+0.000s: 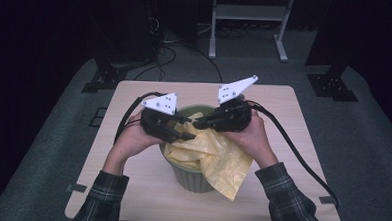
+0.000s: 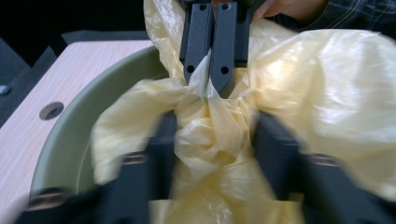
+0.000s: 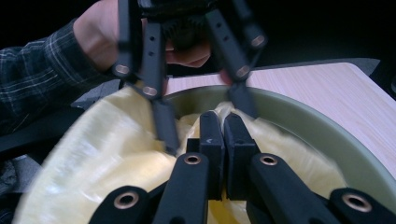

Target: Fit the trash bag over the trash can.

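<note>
Yellow plastic bag (image 1: 217, 154), thin, crinkled, translucent, sits in a green round bin (image 1: 193, 178) at the middle of a light wood table (image 1: 293, 125); the bag's mouth is bunched over the bin's opening and one big flap hangs over the near right rim and down the outside wall; in the left gripper view the bag (image 2: 322, 93) gathers into a twisted neck at centre, the bin (image 2: 74, 135) wall curving at left.

Right gripper (image 1: 199, 124) comes in from the right over the bin, jaws pressed together on a fold of bag (image 3: 116, 154) film, seen pinched from the left gripper view (image 2: 212, 91); left gripper (image 1: 189, 136) reaches in from the left, jaws spread apart either side of the gathered neck, blurred, not gripping; their tips are close together above the bin's opening.

Person's hands hold both grippers, plaid sleeves (image 1: 290, 199) at the bottom; cables trail across the table; a round hole (image 2: 51, 110) in the tabletop beside the bin; a white frame (image 1: 248, 17) stands on the floor beyond the table.
</note>
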